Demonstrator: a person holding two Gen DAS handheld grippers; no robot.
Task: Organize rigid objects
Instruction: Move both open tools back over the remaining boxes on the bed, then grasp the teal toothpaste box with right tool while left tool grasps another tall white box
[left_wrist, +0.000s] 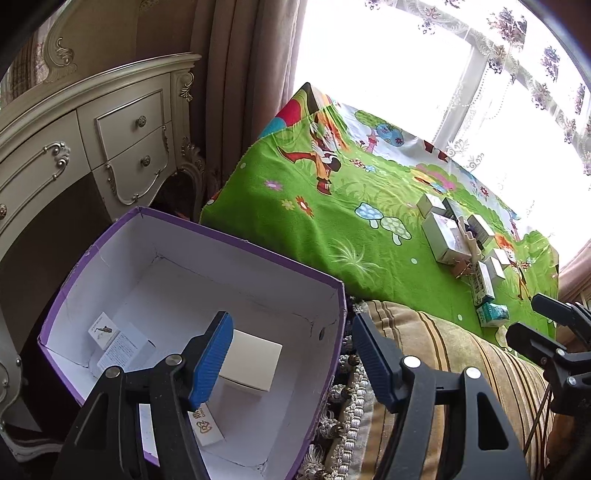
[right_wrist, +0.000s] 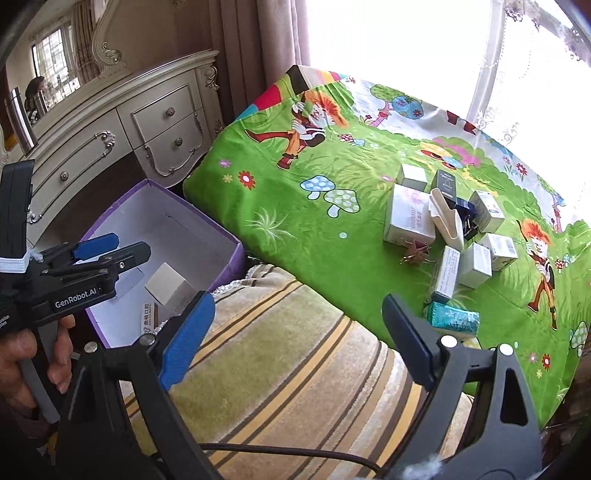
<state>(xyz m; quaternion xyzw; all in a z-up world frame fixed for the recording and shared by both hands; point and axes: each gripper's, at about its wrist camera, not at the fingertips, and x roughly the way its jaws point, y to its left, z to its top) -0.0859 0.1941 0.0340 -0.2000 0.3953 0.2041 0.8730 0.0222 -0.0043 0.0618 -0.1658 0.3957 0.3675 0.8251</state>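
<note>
1. The left gripper (left_wrist: 291, 354) has its jaws apart with nothing between them, above the purple box's (left_wrist: 192, 229) right wall.
2. The right gripper (right_wrist: 299, 332) has its jaws wide apart and empty, over the striped cushion (right_wrist: 280, 354).
3. A white carton (left_wrist: 255, 363) lies inside the purple box.
4. More small boxes (right_wrist: 408, 218) sit clustered near the green blanket's (right_wrist: 303, 258) right edge.

A big open box (left_wrist: 192, 258) sits on the left, in front of the dresser (left_wrist: 92, 147), and three small boxes (left_wrist: 251, 365) lie inside it. To its right is a striped cushion (right_wrist: 295, 350). Behind the cushion lies a cloth (right_wrist: 295, 221) with a bunch of little boxes (right_wrist: 443, 229) on its right part.
</note>
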